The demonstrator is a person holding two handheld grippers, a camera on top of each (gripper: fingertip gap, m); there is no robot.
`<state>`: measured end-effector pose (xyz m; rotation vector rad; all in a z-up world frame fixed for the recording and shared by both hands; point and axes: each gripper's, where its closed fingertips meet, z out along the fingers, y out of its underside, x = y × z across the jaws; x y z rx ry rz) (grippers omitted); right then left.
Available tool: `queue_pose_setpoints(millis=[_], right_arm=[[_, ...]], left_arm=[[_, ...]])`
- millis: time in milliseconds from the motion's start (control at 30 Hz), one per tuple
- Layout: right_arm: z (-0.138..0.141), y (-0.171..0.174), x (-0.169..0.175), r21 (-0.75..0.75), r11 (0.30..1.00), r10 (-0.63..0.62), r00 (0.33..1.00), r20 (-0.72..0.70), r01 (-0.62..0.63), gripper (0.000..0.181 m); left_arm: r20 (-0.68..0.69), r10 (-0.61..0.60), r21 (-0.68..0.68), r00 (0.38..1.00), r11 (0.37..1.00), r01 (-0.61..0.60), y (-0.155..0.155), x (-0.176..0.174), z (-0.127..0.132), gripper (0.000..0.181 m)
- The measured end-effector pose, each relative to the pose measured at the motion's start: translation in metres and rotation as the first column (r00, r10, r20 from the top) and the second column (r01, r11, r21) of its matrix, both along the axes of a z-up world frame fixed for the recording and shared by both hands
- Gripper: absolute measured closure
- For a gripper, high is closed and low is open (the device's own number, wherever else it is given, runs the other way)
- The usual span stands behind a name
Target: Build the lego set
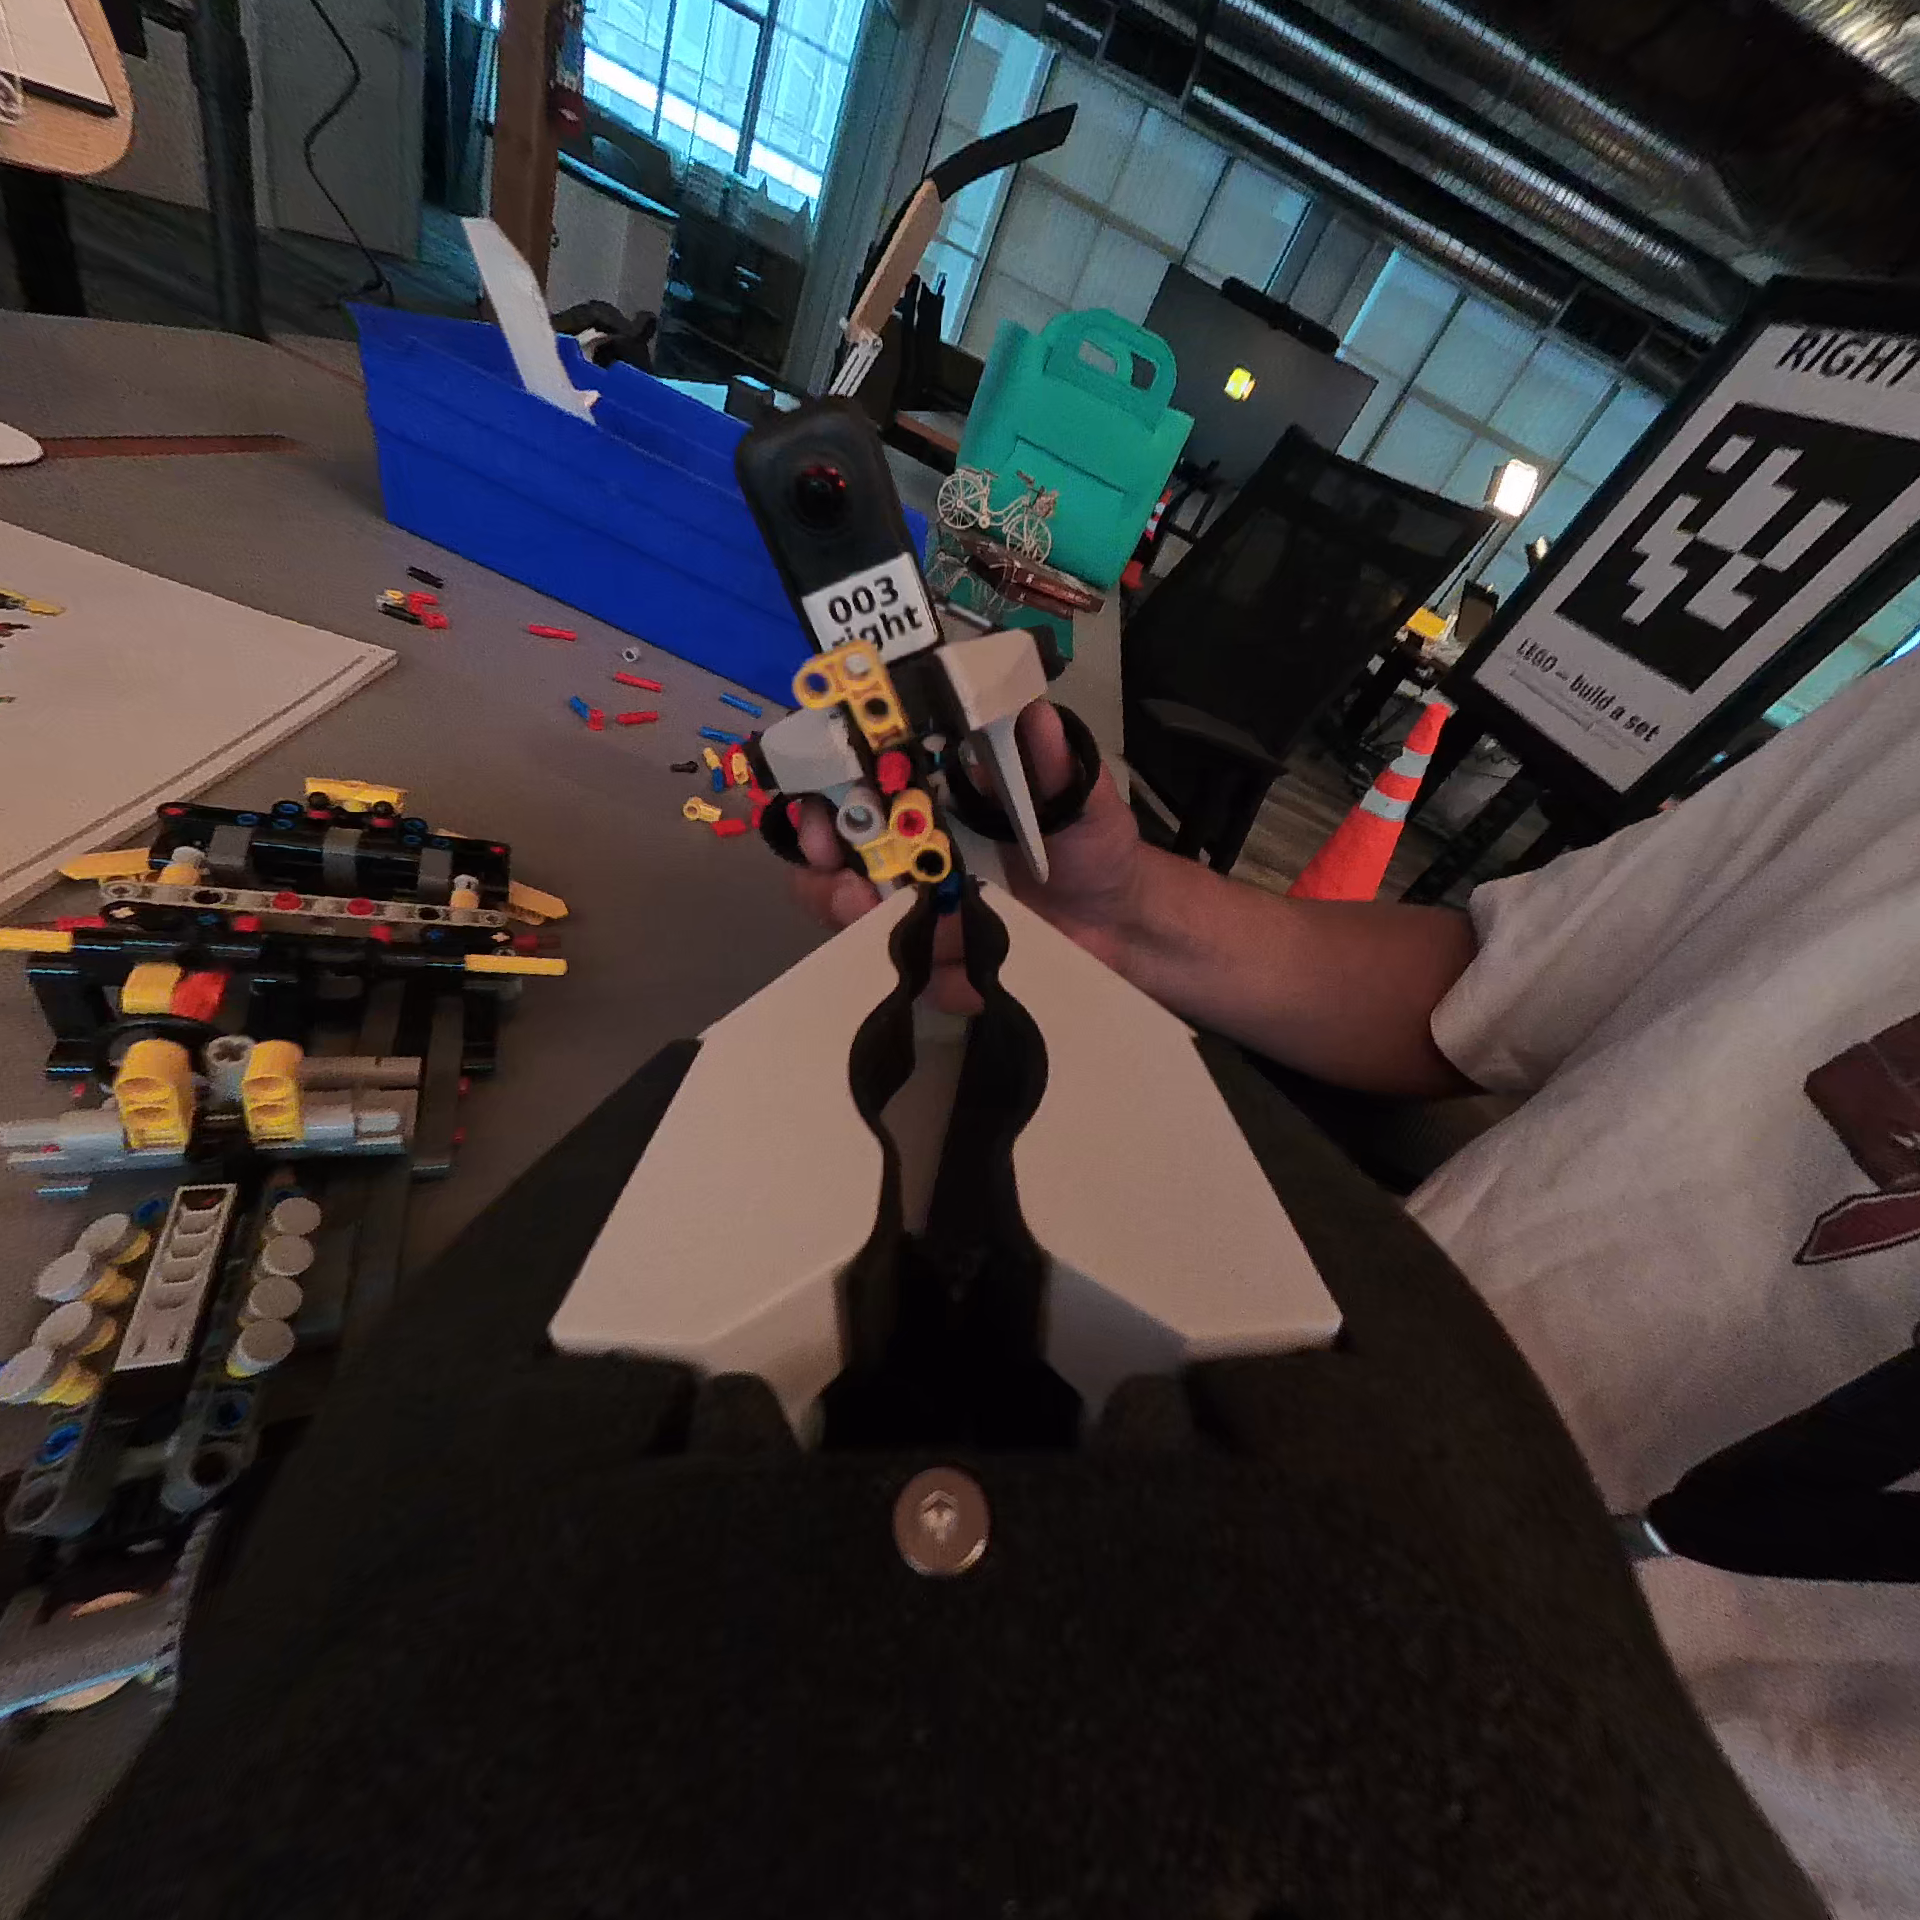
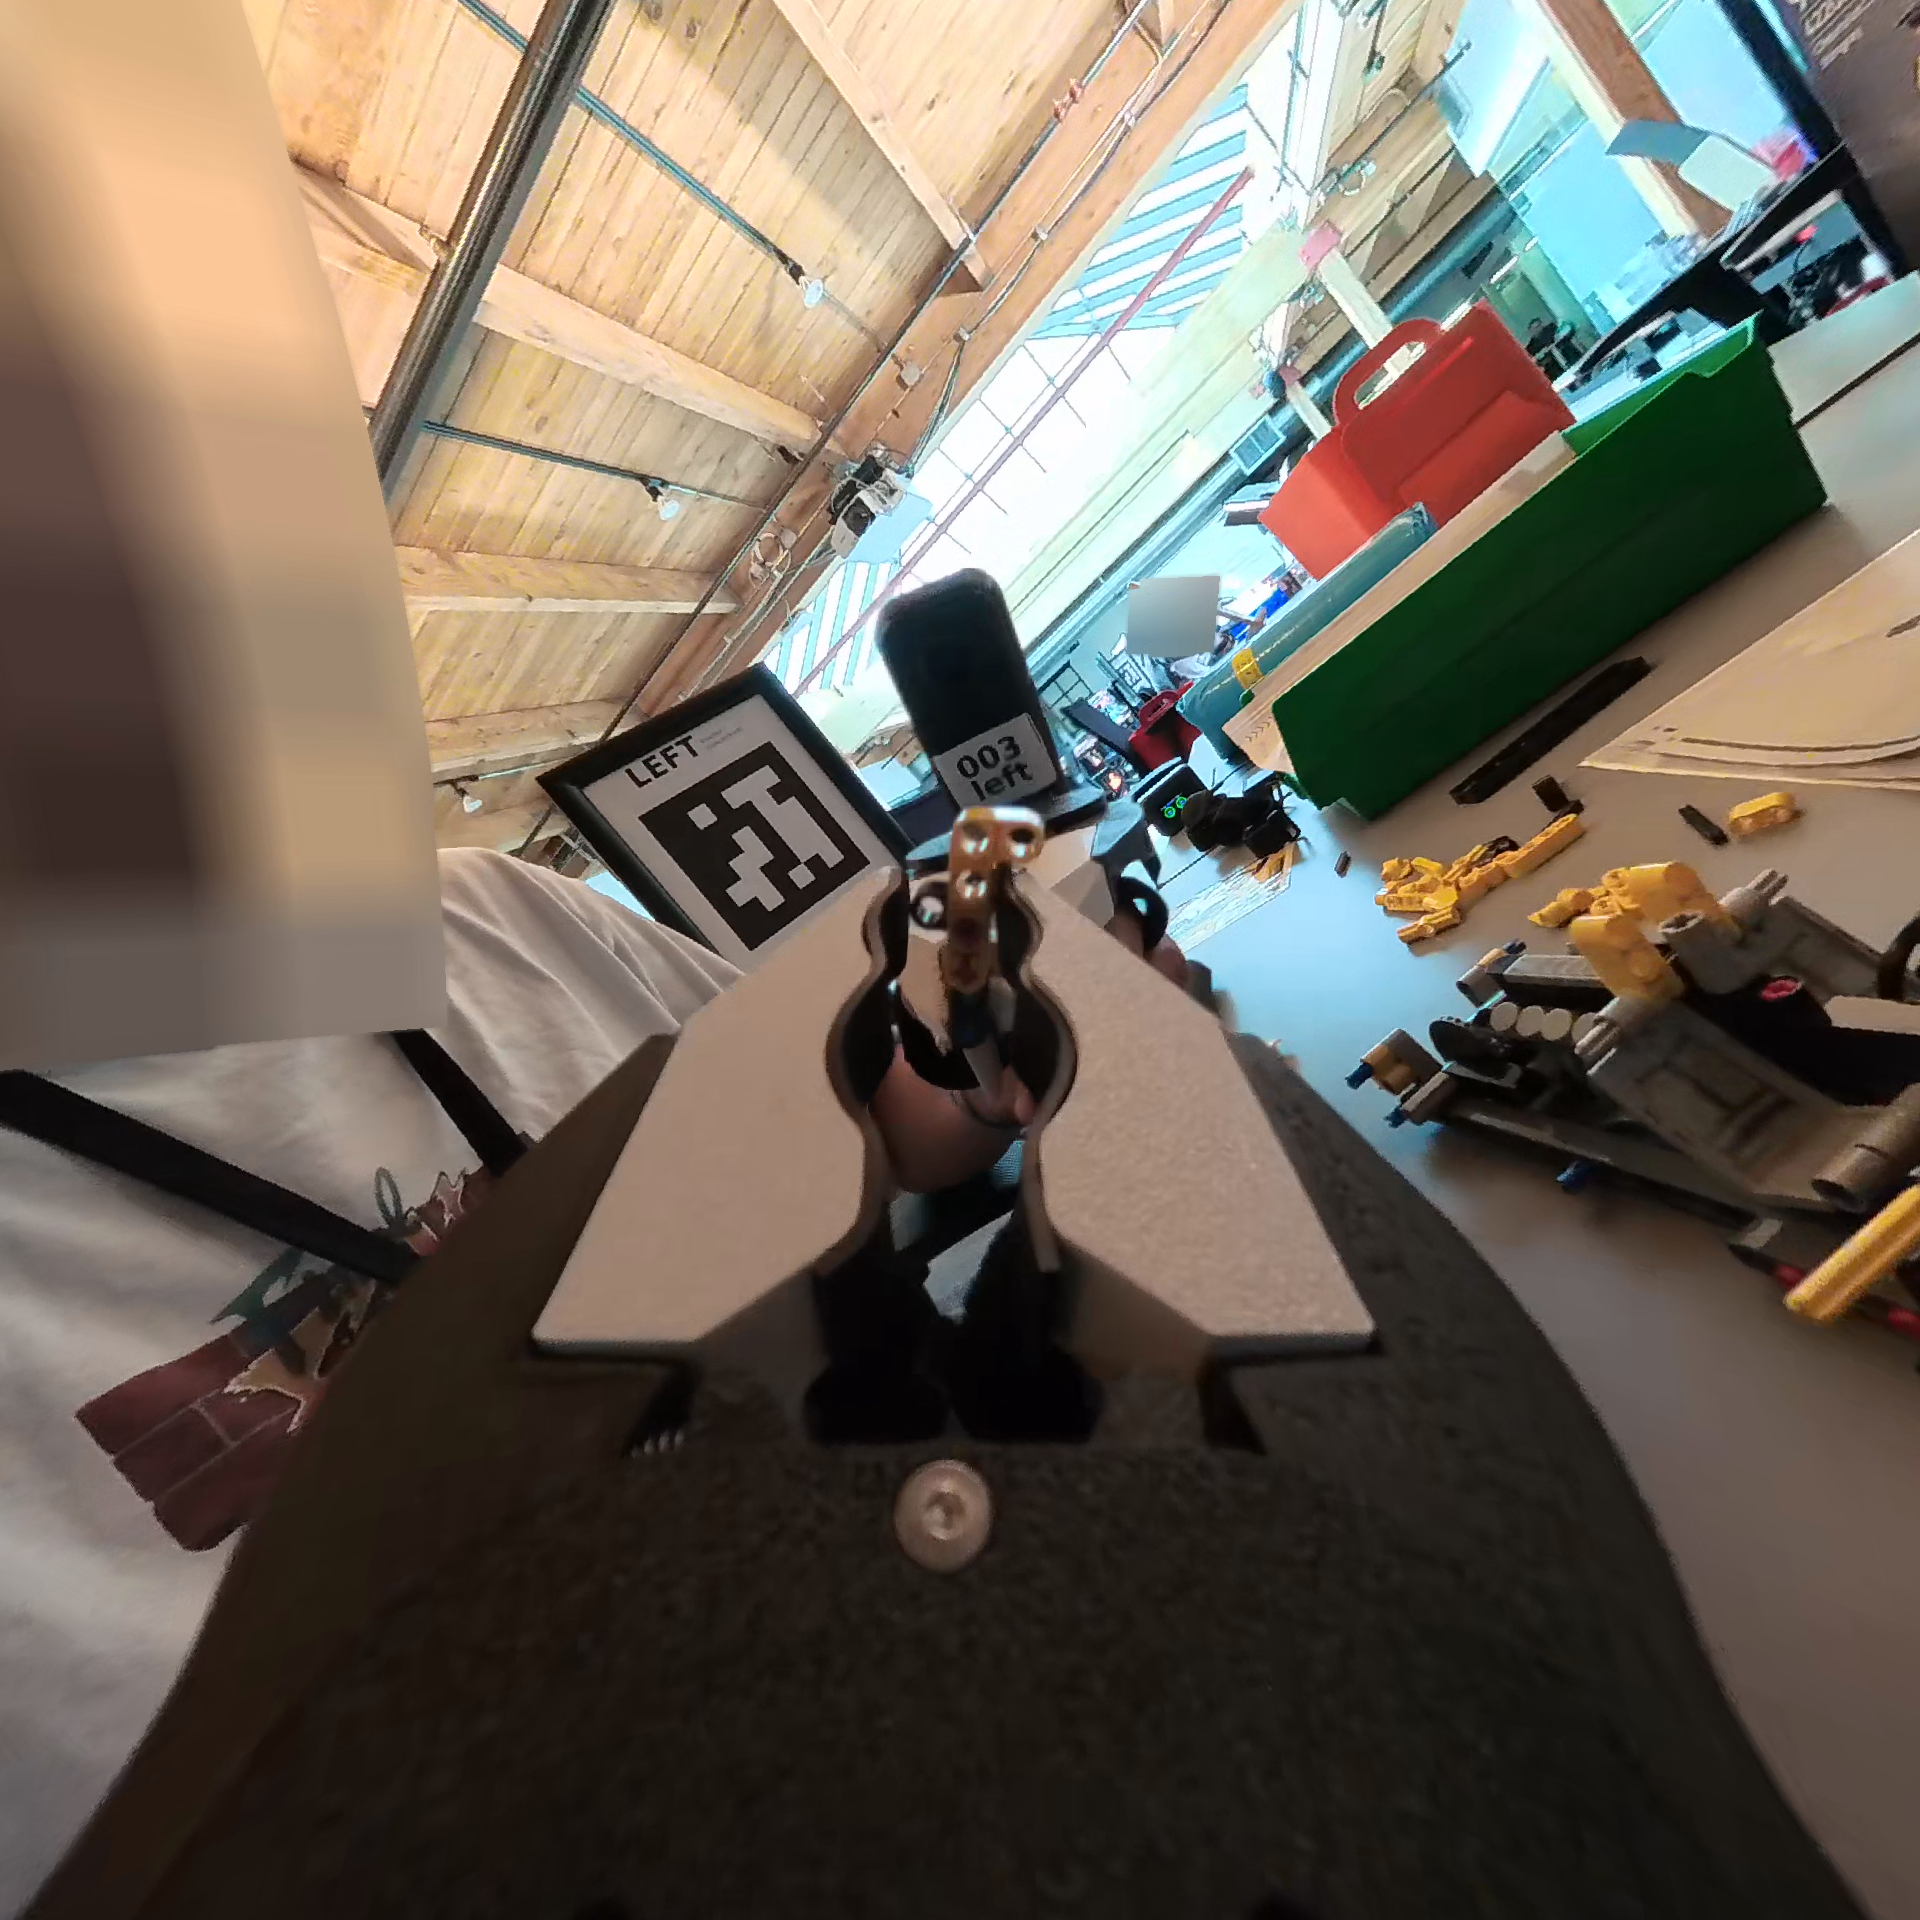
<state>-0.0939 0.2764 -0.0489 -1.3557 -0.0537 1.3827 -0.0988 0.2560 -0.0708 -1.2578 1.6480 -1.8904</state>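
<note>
A small sub-assembly (image 1: 883, 790) of yellow, red, grey and black Technic pieces is held in the air between both grippers. My left gripper (image 1: 943, 902) is shut on its near lower end. The right gripper (image 1: 902, 717) faces me from the far side with its white fingers closed around the piece's middle. In the right wrist view my right gripper (image 2: 961, 888) is shut on the same sub-assembly (image 2: 977, 914), whose yellow end sticks up past the fingertips. The large black, yellow and grey model (image 1: 260, 987) lies on the table at the left, and it also shows in the right wrist view (image 2: 1662, 1018).
A blue bin (image 1: 582, 488), scattered red and blue pins (image 1: 644, 696) and a white instruction sheet (image 1: 156, 707) lie on the grey table. A green bin (image 2: 1558, 582), a red bag (image 2: 1423, 436) and loose yellow pieces (image 2: 1475, 873) are farther off. The person's forearm (image 1: 1299, 966) is on the right. Less than 4 cm separates the two grippers' tips.
</note>
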Motion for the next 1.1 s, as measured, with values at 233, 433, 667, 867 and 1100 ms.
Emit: queue_pose_setpoints(millis=[233,433,667,867,1100], right_arm=[[-0.010,0.000,0.001,-0.020,0.999,-0.040,0.995,0.088,0.042,0.160],[-0.021,0.002,-0.007,-0.056,0.998,-0.007,0.989,0.150,0.015,0.175],[-0.024,0.000,-0.008,-0.077,0.997,0.018,0.989,0.147,-0.007,0.175],[-0.025,0.000,-0.008,-0.077,0.997,0.023,0.983,0.183,-0.009,0.175],[-0.028,0.007,0.024,-0.092,0.985,-0.128,0.978,0.166,0.145,0.175]], left_arm=[[0.009,0.032,-0.072,0.999,0.997,-0.031,0.013,0.003,0.002,0.176],[0.031,0.049,0.061,0.998,0.997,-0.051,0.008,0.004,-0.002,0.176],[0.012,0.043,0.076,0.999,0.996,-0.044,0.008,0.003,-0.004,0.176],[-0.007,0.021,0.126,1.000,0.992,-0.020,0.007,0.001,-0.006,0.173],[-0.181,-0.005,0.370,0.983,0.926,0.073,-0.020,-0.055,-0.042,0.141]])
